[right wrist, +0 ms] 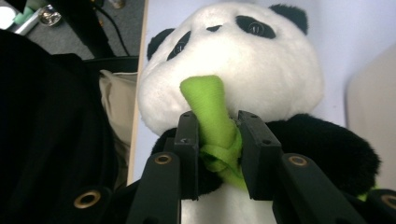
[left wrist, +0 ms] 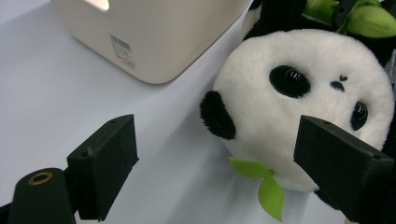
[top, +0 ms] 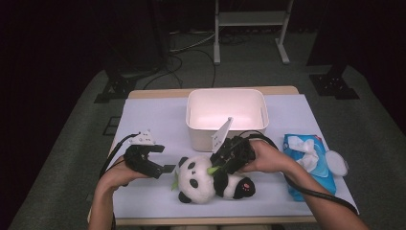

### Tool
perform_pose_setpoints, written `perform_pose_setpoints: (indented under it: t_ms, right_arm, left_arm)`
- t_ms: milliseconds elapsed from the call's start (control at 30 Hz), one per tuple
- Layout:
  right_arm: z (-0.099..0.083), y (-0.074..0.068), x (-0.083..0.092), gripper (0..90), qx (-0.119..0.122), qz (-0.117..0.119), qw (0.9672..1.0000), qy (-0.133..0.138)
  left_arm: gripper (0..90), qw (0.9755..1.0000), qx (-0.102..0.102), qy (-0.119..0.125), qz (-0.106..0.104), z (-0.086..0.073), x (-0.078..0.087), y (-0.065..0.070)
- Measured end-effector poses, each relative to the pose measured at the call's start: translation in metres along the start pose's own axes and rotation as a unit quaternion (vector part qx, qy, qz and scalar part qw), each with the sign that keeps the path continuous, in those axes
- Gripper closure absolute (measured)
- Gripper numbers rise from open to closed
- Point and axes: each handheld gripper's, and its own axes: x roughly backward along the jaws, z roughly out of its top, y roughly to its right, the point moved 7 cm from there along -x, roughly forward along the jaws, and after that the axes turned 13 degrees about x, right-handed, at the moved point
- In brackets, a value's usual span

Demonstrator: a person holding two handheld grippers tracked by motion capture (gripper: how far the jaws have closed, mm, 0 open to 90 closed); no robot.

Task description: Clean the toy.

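Centrally, the right gripper (right wrist: 217, 135) is clamped on the green bamboo shoot (right wrist: 212, 116) of the plush panda (top: 210, 179), which lies on its back on the pale blue table cover (top: 158, 120) just in front of the white bin (top: 226, 120). Beside the toy's head, the left gripper (left wrist: 224, 158) stands with jaws wide apart, holding nothing. Further right lies a blue wipes pack (top: 311, 165).

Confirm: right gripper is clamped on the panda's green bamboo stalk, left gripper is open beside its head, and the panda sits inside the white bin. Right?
Not quite. The plush panda lies on the table mat in front of the white bin, not inside it, as the high view shows. The rest holds: right gripper clamped on the green bamboo stalk, left gripper open beside its head.
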Motion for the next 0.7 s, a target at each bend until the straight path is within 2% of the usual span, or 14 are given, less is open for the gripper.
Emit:
perform_pose_setpoints:
  t_ms: [333,700]
  right_arm:
    - [-0.004,0.004,0.015,72.1,-0.009,-0.023,0.9994,0.024]
    - [-0.005,0.007,0.026,72.6,-0.013,-0.023,0.9993,0.025]
  left_arm:
    - [12.3,1.0,0.003,-0.005,0.002,-0.002,-0.003,-0.003]
    - [11.9,0.9999,0.004,-0.01,0.004,-0.003,-0.003,-0.005]
